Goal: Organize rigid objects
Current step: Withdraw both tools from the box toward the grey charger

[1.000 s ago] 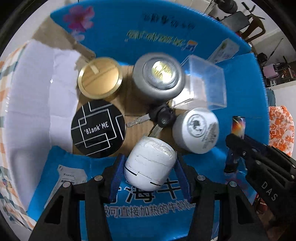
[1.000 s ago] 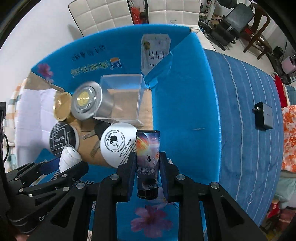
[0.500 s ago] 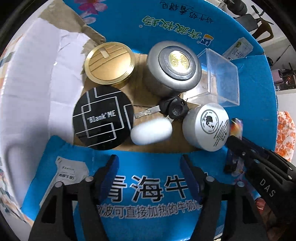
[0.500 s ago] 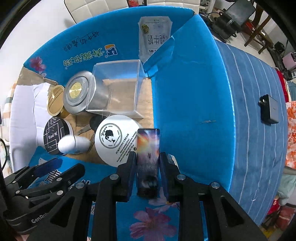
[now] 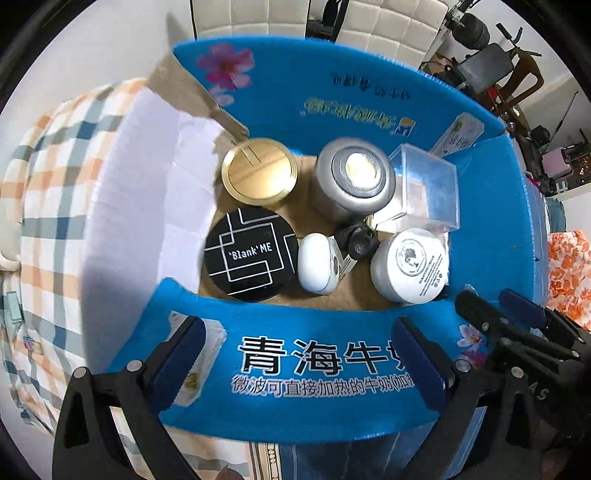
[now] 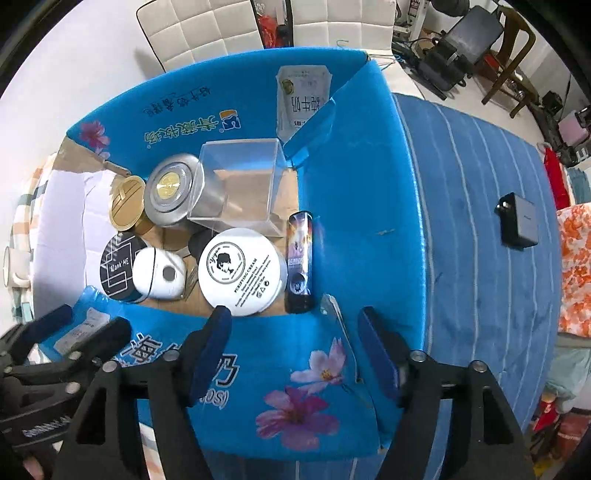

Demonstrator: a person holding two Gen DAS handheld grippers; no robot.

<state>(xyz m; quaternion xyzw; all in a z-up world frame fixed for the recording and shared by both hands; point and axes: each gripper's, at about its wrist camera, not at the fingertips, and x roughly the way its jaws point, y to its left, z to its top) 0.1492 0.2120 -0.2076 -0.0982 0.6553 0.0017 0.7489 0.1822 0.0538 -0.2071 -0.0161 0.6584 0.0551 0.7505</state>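
An open blue cardboard box [image 5: 332, 369] holds a gold tin [image 5: 259, 175], a silver tin [image 5: 354, 181], a clear plastic box [image 5: 424, 188], a black 'Blank ME' compact [image 5: 251, 253], a black key [image 5: 356, 242] and a white cream jar [image 5: 410, 264]. A white egg-shaped case [image 5: 317, 264] lies between the compact and the jar. A dark tube [image 6: 300, 258] lies against the box's right wall, beside the cream jar [image 6: 240, 271]. My left gripper [image 5: 297, 343] hangs open over the near flap. Also open, my right gripper [image 6: 295, 321] holds nothing.
The box sits on a bed with a blue striped sheet [image 6: 480, 258], where a black charger [image 6: 519, 221] lies to the right. A checked cloth [image 5: 55, 221] lies left of the box. White chairs [image 6: 207, 33] and furniture stand beyond.
My left gripper let go of the white case and drew back. My right gripper opened and released the dark tube, which now lies in the box. Both grippers have pulled back over the near flap.
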